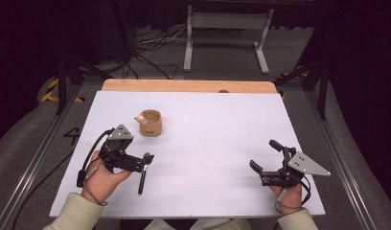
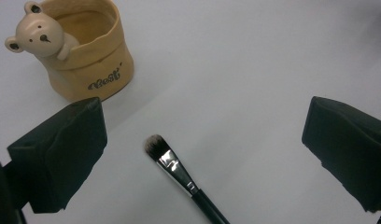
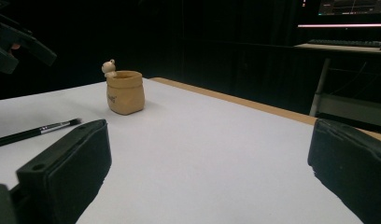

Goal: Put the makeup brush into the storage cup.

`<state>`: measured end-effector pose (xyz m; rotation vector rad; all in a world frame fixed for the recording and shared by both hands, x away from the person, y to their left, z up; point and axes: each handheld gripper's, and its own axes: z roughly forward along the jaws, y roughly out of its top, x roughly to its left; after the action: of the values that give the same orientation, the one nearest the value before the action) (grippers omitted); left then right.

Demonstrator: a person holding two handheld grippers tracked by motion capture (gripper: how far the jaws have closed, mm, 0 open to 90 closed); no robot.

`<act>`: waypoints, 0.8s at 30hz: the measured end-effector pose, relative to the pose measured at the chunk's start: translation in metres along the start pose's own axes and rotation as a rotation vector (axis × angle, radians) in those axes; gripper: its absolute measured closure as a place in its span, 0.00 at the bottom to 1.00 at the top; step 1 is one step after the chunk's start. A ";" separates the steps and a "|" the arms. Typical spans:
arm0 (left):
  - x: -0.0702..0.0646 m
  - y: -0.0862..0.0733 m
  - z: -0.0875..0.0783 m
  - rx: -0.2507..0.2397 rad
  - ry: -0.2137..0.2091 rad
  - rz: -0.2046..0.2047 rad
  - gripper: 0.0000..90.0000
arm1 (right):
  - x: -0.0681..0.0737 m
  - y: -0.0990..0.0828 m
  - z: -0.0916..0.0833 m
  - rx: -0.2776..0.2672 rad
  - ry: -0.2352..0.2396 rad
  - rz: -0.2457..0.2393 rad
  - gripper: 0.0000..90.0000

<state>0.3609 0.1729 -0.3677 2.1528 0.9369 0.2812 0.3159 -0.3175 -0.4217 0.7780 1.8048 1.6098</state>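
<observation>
A tan pot [image 1: 150, 123] with a small bear figure on its rim stands left of the middle of the white table [image 1: 212, 139]. A black-handled makeup brush [image 1: 142, 178] lies on the table in front of it. My left gripper [image 1: 141, 163] hovers over the brush's bristle end, open. In the left gripper view the brush [image 2: 179, 175] lies between the wide-apart jaws, bristles toward the pot [image 2: 88, 51]. My right gripper [image 1: 264, 155] rests near the front right, open and holding nothing. The right gripper view shows the pot [image 3: 125, 92] and the brush [image 3: 39, 131] far off.
A strip of bare wood [image 1: 189, 86] runs along the table's far edge. Beyond it stand a grey metal frame [image 1: 227, 36] and loose cables on the floor. Black rails flank both sides of the table.
</observation>
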 end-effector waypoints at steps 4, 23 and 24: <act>-0.001 0.004 0.002 0.034 0.059 0.030 0.00 | 0.000 0.000 0.000 -0.001 0.004 0.002 0.00; 0.006 0.016 0.010 0.269 0.037 -0.014 0.00 | 0.001 -0.002 0.004 0.017 0.030 0.028 0.00; 0.006 0.017 0.011 0.277 0.037 -0.009 0.00 | 0.001 -0.002 0.004 0.016 0.031 0.028 0.00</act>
<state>0.3792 0.1640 -0.3637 2.4006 1.0583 0.1959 0.3181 -0.3147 -0.4242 0.7928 1.8386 1.6355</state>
